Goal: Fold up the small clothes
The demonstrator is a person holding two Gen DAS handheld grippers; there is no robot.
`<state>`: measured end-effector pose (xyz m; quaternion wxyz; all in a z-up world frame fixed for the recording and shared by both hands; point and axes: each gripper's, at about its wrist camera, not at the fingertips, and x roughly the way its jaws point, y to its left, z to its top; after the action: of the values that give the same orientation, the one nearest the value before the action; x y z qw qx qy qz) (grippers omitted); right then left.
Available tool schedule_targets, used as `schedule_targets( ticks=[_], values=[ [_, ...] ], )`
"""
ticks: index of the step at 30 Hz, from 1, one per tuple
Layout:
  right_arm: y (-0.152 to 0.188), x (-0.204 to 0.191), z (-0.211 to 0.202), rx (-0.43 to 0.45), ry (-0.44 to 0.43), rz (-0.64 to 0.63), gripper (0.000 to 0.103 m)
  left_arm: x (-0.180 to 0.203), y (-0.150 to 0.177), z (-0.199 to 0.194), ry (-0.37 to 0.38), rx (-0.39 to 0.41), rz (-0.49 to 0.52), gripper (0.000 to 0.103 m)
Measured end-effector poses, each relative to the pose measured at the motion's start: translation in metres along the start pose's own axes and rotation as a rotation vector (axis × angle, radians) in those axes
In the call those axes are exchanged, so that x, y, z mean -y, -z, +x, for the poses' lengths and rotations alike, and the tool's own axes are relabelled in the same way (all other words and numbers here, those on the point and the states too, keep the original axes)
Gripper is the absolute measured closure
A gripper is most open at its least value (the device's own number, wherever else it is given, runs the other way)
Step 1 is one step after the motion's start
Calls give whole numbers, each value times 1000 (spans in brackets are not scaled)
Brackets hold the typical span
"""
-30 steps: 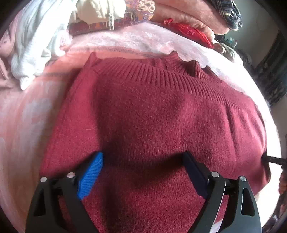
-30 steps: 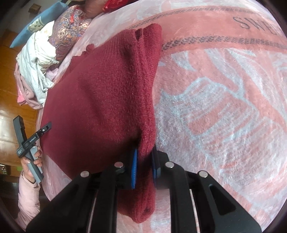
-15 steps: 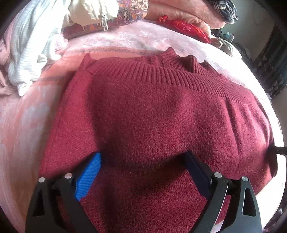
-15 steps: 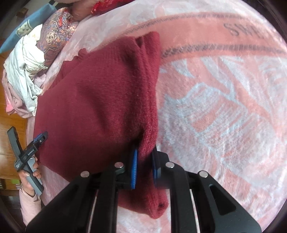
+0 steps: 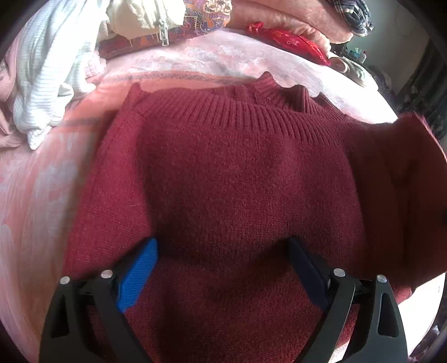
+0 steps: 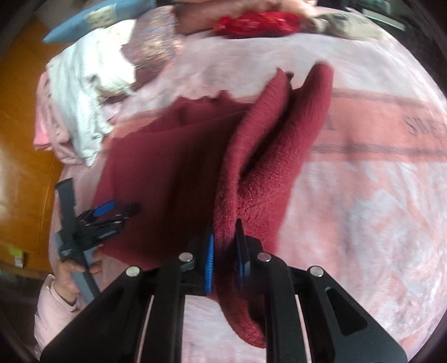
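Observation:
A dark red knit sweater (image 5: 229, 178) lies on a pink patterned blanket (image 5: 36, 201), ribbed collar at the far side. My left gripper (image 5: 220, 268) is open, its blue pads wide apart just above the sweater's near part. In the right wrist view my right gripper (image 6: 225, 251) is shut on the sweater's right edge (image 6: 268, 156) and holds that side lifted above the blanket. The raised flap shows at the right of the left wrist view (image 5: 405, 195). The left gripper shows at the left of the right wrist view (image 6: 103, 217), held by a hand.
A pile of white and pink clothes (image 5: 47, 75) lies at the far left of the bed. Patterned pillows (image 5: 206, 14) and a red item (image 5: 290, 42) lie at the far side. A wooden floor (image 6: 19, 139) lies left of the bed.
My right gripper has lifted the sweater's right side up and swung it leftward over the body. The left gripper has stayed open over the near part.

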<state>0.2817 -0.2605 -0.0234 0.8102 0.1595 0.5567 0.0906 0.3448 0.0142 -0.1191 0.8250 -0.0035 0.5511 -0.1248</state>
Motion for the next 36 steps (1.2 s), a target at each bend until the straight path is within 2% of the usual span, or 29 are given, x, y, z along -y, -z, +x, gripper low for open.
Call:
schedule_targets(
  ticks=[8,12,17,20,21,22,24,25,27,30,33,34,36],
  values=[
    [2,-47,41,-52,-100,-34,91,-2,0,-1,9,0,-4,10],
    [6,-61,64,-80,-102,-45,91,-4,0,-3,15,0,-12,10],
    [12,-59,92,-118,-64,-36,90,-4,2,-4,14,3,-10,10],
    [13,-56,99,-129,-81,-32,84,-4,2,-4,15,3,-10,10],
    [13,-55,98,-131,-95,-32,78,-4,2,-4,15,3,-11,10],
    [14,-55,96,-136,-129,-30,72,-4,2,-4,15,3,-12,10],
    [15,-56,90,-138,-158,-35,67,-4,2,-5,14,4,-10,9],
    [15,-57,83,-143,-200,-40,62,-4,2,-5,15,5,-9,9],
    [16,-59,71,-135,-235,-49,62,-4,3,-5,14,7,-8,9],
    [12,-57,54,-117,-223,-48,66,-2,2,-5,10,10,-6,8],
    [9,-44,47,-92,-128,-32,71,-1,2,-4,5,9,-9,8],
    [10,-39,50,-93,-85,-32,71,-1,2,-4,4,9,-9,8],
    [16,-31,65,-137,-96,1,76,0,1,-3,2,10,-8,7]
  ],
)
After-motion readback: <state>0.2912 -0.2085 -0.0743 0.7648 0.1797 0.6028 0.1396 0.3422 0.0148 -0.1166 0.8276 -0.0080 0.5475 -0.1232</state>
